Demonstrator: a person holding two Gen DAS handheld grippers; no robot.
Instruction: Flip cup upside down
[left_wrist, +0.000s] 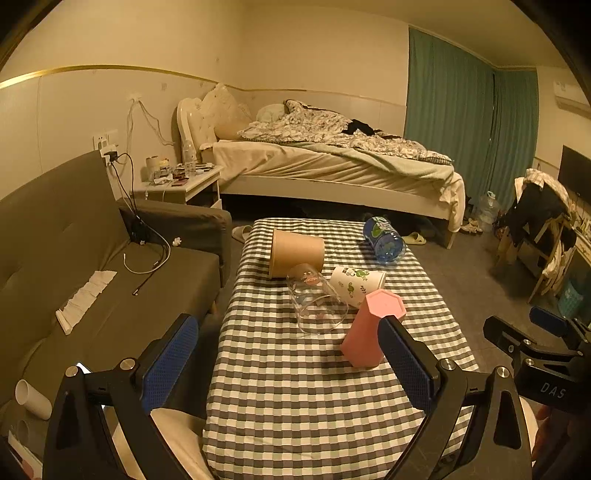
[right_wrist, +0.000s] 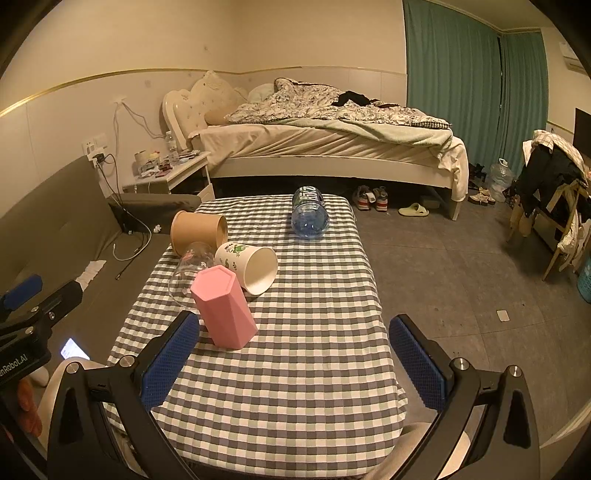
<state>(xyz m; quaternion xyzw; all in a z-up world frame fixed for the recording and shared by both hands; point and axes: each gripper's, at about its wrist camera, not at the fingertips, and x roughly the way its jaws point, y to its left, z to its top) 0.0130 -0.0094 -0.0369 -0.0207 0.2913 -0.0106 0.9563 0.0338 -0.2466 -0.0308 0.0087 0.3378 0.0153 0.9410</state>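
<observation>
the pink cup (right_wrist: 223, 306), a faceted hexagonal tumbler, stands closed end up on the checked table (right_wrist: 295, 369), leaning slightly, so it looks already inverted; which of the cups the task means i cannot tell. taking it as the landmark and moving left to right: the left gripper (left_wrist: 288, 363) hangs low before it with jaws spread wide, empty, its right pad (left_wrist: 406, 363) just beside the pink cup's lower side. behind the pink cup to its left lies a clear glass cup (left_wrist: 317, 302) on its side, and beyond that a brown paper tub (left_wrist: 295, 254), also on its side. behind the pink cup to the right lies a white printed paper cup (right_wrist: 247, 264), and farther back to the right a blue water bottle (right_wrist: 309, 212). the right gripper (right_wrist: 295, 363) is likewise spread and holds nothing. the pink cup looks like stiff, light plastic, smooth enough to slip, so i would pinch two opposite flat faces about mid-height; the glass would be heavier and fragile, the paper ones easily crushed. the right wrist view shows the white cup's open mouth and the tub's rim facing right, hidden in the left view; the left view shows the glass's full outline.
</observation>
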